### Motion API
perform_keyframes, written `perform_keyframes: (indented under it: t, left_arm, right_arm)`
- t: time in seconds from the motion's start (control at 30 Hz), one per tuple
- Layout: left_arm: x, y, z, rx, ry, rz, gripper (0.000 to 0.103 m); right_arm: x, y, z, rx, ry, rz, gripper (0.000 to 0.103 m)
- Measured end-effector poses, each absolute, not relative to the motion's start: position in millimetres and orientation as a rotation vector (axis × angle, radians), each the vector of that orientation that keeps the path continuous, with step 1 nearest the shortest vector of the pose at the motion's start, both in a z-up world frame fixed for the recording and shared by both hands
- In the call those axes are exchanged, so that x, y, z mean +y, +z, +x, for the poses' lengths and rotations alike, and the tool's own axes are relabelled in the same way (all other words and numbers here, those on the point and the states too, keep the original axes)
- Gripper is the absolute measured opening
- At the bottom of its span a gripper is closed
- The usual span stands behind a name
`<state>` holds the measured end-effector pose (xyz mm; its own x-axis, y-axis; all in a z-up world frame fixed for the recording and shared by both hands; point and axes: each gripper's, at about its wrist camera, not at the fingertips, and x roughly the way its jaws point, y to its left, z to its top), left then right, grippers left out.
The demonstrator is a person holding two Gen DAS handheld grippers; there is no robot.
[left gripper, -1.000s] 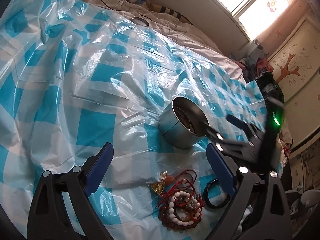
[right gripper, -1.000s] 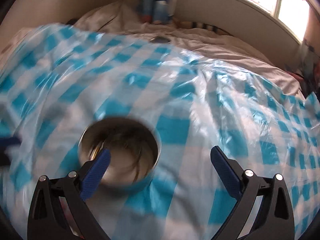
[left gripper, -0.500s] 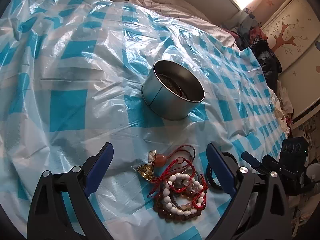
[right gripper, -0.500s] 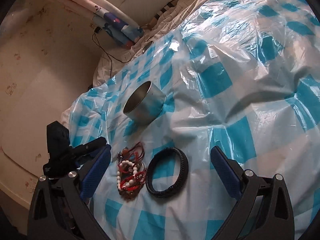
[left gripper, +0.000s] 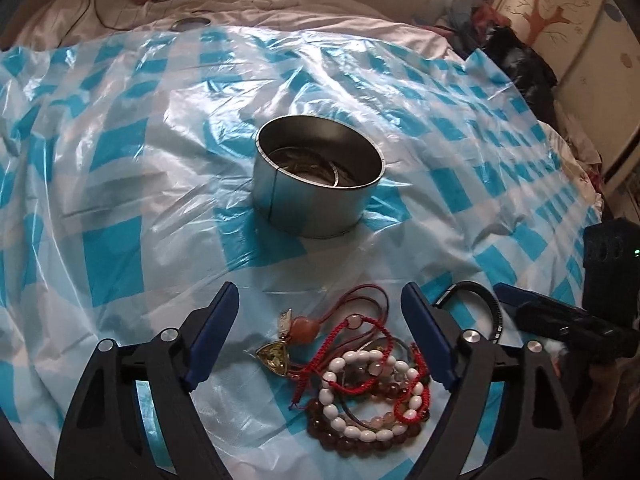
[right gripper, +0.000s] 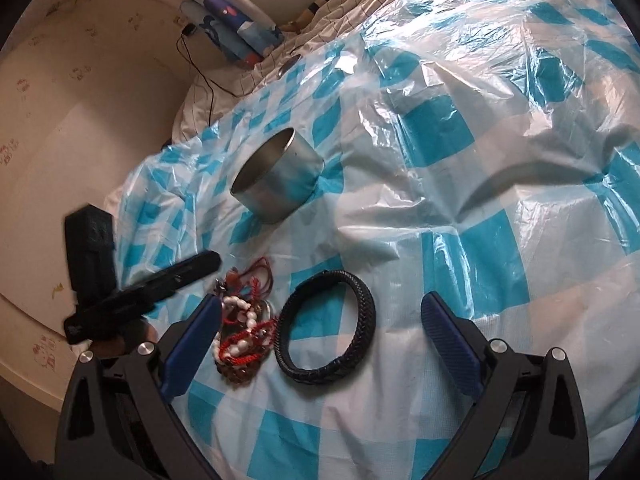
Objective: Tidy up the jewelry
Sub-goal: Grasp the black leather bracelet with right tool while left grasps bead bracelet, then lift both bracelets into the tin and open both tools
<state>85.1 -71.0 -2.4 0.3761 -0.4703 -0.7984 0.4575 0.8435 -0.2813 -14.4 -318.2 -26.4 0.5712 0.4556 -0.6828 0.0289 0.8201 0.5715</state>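
Note:
A round metal tin [left gripper: 318,184] stands on the blue-and-white checked plastic sheet [left gripper: 120,200]; it holds some jewelry and also shows in the right wrist view [right gripper: 276,176]. A pile of bead bracelets with red cords and a pendant [left gripper: 360,368] lies between my left gripper's fingers. My left gripper [left gripper: 320,344] is open over the pile. A black braided bracelet [right gripper: 326,326] lies beside the pile [right gripper: 244,332], and is partly hidden in the left wrist view [left gripper: 486,308]. My right gripper [right gripper: 320,344] is open and empty around the black bracelet.
The sheet covers a bed with wrinkled white bedding [left gripper: 280,12]. A small round metal lid [left gripper: 191,23] lies at the sheet's far edge. A cream wall [right gripper: 80,100] runs along the left. A dark pile of clothes [left gripper: 520,64] sits far right.
The right gripper left the tin and swung down to the black bracelet. The left gripper moved closer over the bead pile. Both stay open.

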Motion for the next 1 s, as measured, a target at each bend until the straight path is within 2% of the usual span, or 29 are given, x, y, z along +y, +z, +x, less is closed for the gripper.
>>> perform_keyframes:
  t: [0.03,0.07,0.1,0.13,0.2,0.27,0.3,0.33,0.4,0.43,0.73,1.0]
  left_arm:
    - [-70,-2,85,1.026,-0.596,-0.014,0.079]
    - [-68,-2,84,1.028,-0.598,-0.012,0.077]
    - [-68,-2,83,1.033,-0.607,-0.004,0.075]
    - [-69,-3,82,1.034,-0.611,0.006,0.069]
    - [-74,-6,78,1.040,-0.622,0.059,0.057]
    - [-82,-13,74,1.057,-0.616,0.142,0.027]
    - [-86,-18,72,1.064,-0.605,0.198,0.023]
    - [-88,-19,69,1.061,-0.600,0.226,0.016]
    - [-89,-19,65,1.046,-0.601,0.267,0.012]
    - [-88,-16,64,1.035,-0.607,0.263,0.003]
    - [-43,30,73,0.902,-0.731,-0.105,0.002]
    - [-33,35,78,0.873,-0.748,-0.199,0.002]
  right_arm:
    - [-313,-26,-14,0.950,0.253,0.534,0.094]
    - [-309,-26,-14,0.958,0.232,0.488,0.088]
    - [-305,-27,-14,0.965,0.208,0.449,0.075]
    - [-303,-28,-15,0.974,0.175,0.410,0.067]
    - [-303,-31,-16,0.979,0.135,0.375,0.038]
    - [-304,-30,-16,0.968,0.109,0.352,0.021]
    - [-305,-29,-17,0.956,0.102,0.339,0.014]
    - [-304,-28,-18,0.949,0.097,0.323,0.012]
    - [-299,-25,-19,0.935,0.091,0.281,0.012]
    - [-297,-24,-20,0.929,0.089,0.261,0.012]
    - [-307,-4,-28,0.810,0.149,0.351,0.012]
    - [-309,8,-32,0.747,0.179,0.395,0.012]
